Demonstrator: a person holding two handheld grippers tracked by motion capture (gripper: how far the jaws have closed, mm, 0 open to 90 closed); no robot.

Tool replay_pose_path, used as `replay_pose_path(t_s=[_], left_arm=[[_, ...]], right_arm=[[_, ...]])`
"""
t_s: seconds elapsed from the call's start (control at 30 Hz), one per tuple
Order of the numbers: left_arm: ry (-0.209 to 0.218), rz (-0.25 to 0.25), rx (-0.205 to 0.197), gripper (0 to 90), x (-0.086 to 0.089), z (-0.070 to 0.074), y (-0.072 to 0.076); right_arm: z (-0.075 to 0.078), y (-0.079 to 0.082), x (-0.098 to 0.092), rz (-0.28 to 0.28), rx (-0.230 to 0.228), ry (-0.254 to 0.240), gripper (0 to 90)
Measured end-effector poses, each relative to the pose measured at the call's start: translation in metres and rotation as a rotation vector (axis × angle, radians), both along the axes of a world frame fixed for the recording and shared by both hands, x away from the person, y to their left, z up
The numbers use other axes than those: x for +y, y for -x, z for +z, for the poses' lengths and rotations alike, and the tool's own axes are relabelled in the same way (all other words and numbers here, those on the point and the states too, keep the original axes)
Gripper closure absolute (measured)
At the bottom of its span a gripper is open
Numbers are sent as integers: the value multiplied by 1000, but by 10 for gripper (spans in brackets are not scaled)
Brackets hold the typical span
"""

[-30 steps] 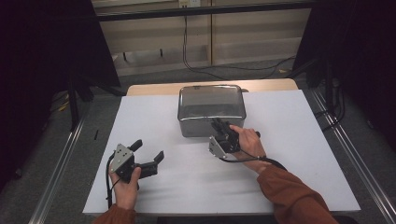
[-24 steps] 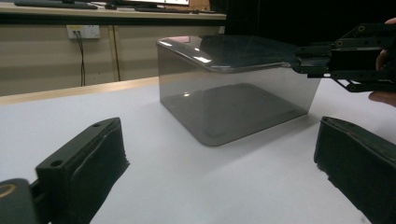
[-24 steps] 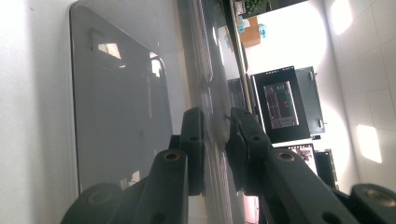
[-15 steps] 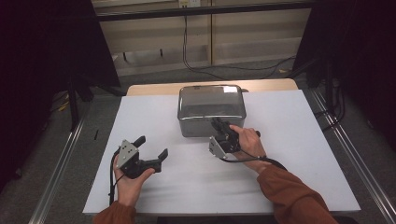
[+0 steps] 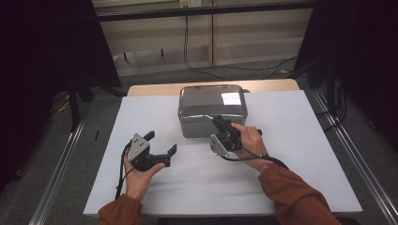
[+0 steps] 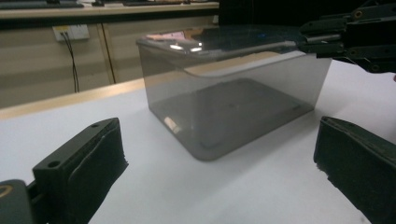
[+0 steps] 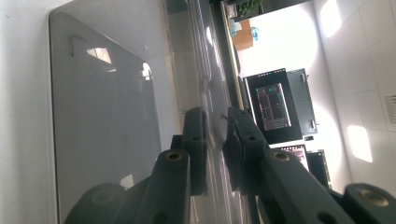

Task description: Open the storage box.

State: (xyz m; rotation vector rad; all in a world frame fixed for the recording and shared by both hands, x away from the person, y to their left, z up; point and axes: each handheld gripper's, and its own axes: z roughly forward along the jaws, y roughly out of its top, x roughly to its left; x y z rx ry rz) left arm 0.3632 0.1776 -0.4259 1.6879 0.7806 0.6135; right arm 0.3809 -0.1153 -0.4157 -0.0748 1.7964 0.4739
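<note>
Right tool [image 5: 218, 123] seemingly clamped on grey box [image 5: 211, 101] rim.

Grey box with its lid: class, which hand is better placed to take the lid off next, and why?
The right. The right gripper is already shut on the lid edge of the grey box, while the left gripper sits open on the table, apart from the box.

I see a white table [image 5: 300, 154] carrying one smoky translucent box [image 5: 212, 108], which rests directly on the surface toward the table's far edge, about midway between its left and right sides.
</note>
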Motion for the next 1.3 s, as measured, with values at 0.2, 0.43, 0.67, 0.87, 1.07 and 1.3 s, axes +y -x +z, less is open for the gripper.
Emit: replay_pose_path(t_s=[0.2, 0.43, 0.67, 0.87, 1.07, 1.3], left_arm=[[2, -18, -26, 17, -6, 6, -8], [12, -29, -7, 28, -13, 6, -20], [13, -29, 5, 37, -20, 9, -31], [10, -28, -13, 43, -26, 11, -43], [-16, -9, -47, 46, -29, 15, -56], [-8, -22, -76, 58, -37, 14, -72]], right_arm=[[2, 0, 0, -5, 3, -11, 781], [6, -1, -2, 2, 8, -33, 779], [12, -3, -2, 6, 8, -45, 780], [19, -4, -2, 3, 3, -63, 783], [24, -6, -3, 6, 0, -71, 785], [31, -9, -3, 4, -11, -81, 791]])
